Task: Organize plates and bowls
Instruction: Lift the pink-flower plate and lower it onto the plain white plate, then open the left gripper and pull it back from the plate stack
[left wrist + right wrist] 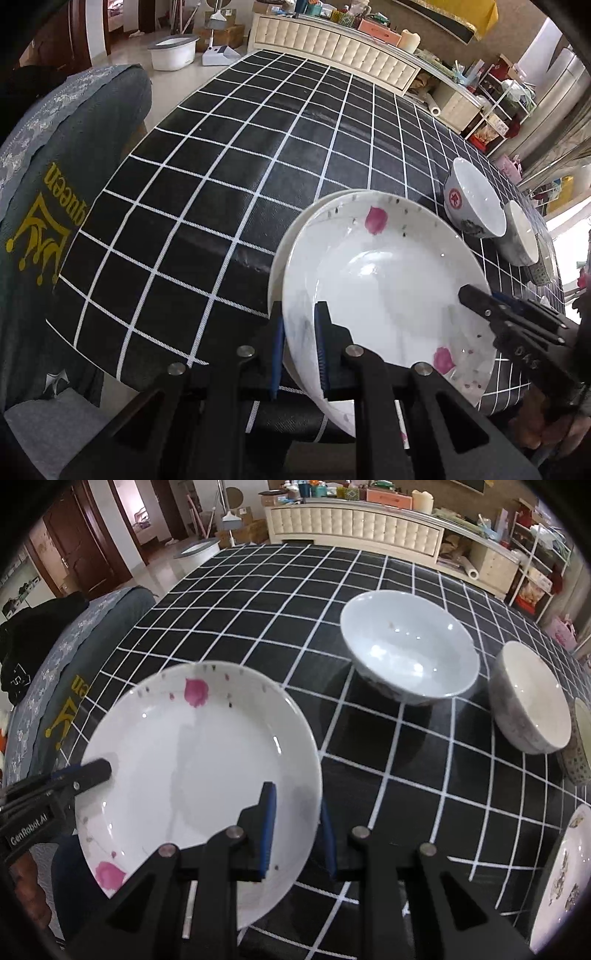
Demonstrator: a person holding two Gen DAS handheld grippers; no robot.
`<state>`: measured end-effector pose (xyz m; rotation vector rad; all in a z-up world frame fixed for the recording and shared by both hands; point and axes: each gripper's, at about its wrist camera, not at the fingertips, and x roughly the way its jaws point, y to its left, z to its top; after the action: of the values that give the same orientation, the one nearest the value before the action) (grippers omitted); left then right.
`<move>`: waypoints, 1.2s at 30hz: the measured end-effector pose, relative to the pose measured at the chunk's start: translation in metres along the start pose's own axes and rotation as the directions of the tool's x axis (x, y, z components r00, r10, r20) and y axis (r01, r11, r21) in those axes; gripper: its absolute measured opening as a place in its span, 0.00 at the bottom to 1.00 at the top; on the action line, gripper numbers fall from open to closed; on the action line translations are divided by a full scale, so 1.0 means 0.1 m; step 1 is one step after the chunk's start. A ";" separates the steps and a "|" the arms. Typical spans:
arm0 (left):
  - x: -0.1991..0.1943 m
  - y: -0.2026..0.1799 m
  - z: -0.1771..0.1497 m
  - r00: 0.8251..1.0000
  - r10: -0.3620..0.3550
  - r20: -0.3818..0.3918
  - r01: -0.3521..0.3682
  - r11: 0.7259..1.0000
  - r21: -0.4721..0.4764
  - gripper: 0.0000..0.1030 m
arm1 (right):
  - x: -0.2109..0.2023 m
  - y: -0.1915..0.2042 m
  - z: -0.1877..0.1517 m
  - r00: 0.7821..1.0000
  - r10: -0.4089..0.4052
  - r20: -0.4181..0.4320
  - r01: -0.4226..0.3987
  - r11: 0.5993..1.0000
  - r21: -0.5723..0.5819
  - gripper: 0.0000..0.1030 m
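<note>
my left hand-held gripper is clamped on the near rim of the white plate with pink blotches, one blue-padded finger under the rim and one over it. my right hand-held gripper grips the same plate on its opposite edge, fingers pinched across the rim, so i hold the plate between both tools, tilted above the desk. in the left view a second white rim peeks out just behind and below the held plate; i cannot tell whether the two touch.

past the plate, ahead and to the right of my right hand-held gripper, a wide white bowl sits upright on the black checked cloth of the desk. just right of it stands a smaller speckled bowl, close beside but apart from it. at the far right edge a patterned bowl is only partly in view, and nearer to me on the right lies a plate with a brownish floral print.

off the left side of the desk a grey cloth with a yellow crown print drapes over a seat. beyond the far end of the desk runs a cream tufted cabinet piled with clutter.
</note>
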<state>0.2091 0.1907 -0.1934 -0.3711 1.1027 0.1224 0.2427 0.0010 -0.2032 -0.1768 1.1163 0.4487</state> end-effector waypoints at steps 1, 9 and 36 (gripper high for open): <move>-0.01 0.00 0.01 1.000 0.006 0.007 -0.006 1.000 0.006 0.13 | 0.00 0.01 0.00 1.000 -0.006 0.002 0.006 1.000 -0.009 0.26; 0.03 0.11 0.00 1.000 0.015 -0.016 -0.015 1.000 -0.009 0.12 | -0.08 -0.02 -0.05 0.998 -0.050 0.029 0.051 0.999 -0.005 0.26; -0.88 -0.97 -0.34 0.990 -0.061 0.129 0.037 0.982 0.187 0.13 | -1.30 -0.66 -0.63 0.975 -0.095 0.202 0.069 0.989 0.132 0.28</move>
<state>0.1672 0.0961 -0.1066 -0.2207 0.9623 0.0012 0.1724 -0.1146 -0.1194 -0.0642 0.9246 0.3151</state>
